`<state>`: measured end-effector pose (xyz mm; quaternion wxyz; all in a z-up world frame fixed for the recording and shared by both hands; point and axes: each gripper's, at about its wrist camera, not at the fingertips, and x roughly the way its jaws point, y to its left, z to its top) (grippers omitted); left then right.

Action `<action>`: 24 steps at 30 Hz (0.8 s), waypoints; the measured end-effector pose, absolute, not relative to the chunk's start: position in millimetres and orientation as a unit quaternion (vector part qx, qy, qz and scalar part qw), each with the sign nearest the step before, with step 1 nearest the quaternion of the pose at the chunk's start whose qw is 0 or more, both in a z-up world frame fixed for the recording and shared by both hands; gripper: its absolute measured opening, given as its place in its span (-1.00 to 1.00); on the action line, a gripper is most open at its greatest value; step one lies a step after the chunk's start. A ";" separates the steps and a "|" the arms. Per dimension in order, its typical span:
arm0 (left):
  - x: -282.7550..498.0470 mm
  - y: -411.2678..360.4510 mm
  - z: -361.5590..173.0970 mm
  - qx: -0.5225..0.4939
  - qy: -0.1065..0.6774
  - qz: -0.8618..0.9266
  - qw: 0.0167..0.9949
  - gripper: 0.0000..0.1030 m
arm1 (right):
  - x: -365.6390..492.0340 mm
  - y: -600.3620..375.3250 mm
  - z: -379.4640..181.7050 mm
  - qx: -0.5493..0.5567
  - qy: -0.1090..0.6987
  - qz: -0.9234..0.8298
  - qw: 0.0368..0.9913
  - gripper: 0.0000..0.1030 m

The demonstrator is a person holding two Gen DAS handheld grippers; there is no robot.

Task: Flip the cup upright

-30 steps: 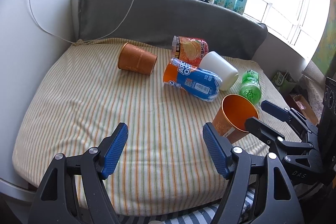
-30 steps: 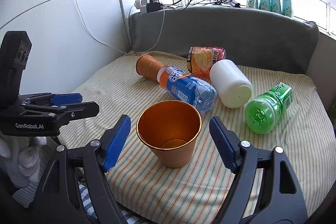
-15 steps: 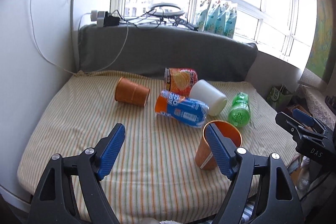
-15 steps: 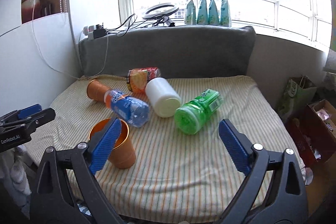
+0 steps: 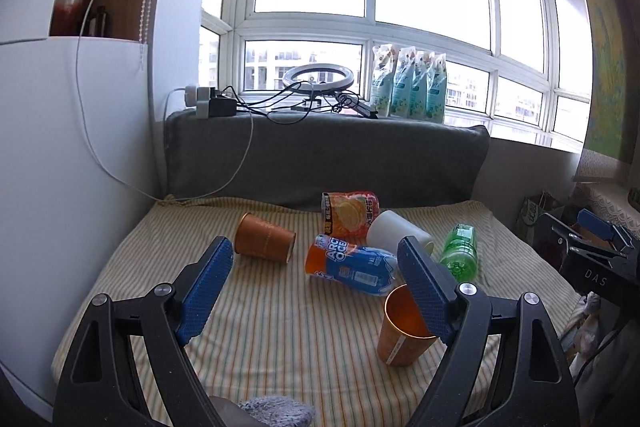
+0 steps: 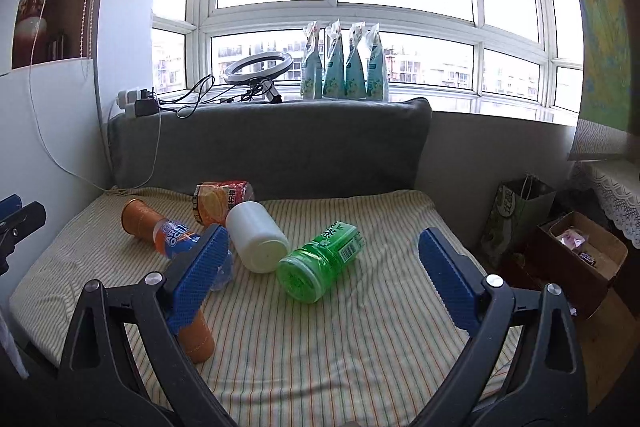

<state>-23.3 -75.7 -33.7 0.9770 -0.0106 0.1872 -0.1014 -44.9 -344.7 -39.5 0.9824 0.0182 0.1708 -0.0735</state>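
Note:
An orange cup stands upright on the striped mattress, partly behind my left gripper's right finger; in the right wrist view it shows low left behind the left finger. A second orange cup lies on its side further back; it also shows in the right wrist view. My left gripper is open and empty, held above the near mattress. My right gripper is open and empty, to the right of the upright cup; it also shows at the left wrist view's right edge.
A blue and orange bottle, a white jar, a green bottle and a red-orange can lie on the mattress. A grey cushion backs it. A white wall is left; bags and a box stand right.
Both grippers have drawn back and tilted up from the upright cup. The right gripper, once around the cup, has shifted to its right. The cup stays standing.

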 end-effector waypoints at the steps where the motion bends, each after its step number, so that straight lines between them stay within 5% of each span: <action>1: -22.6 -74.6 -34.2 -0.012 0.189 -0.101 0.977 0.64 | -45.2 -343.8 -40.2 0.017 0.170 -0.073 0.983 0.90; 24: -26.5 -72.1 -32.1 -0.009 0.178 -0.086 0.980 0.65 | -49.7 -334.9 -36.4 0.022 0.143 -0.061 0.988 1.00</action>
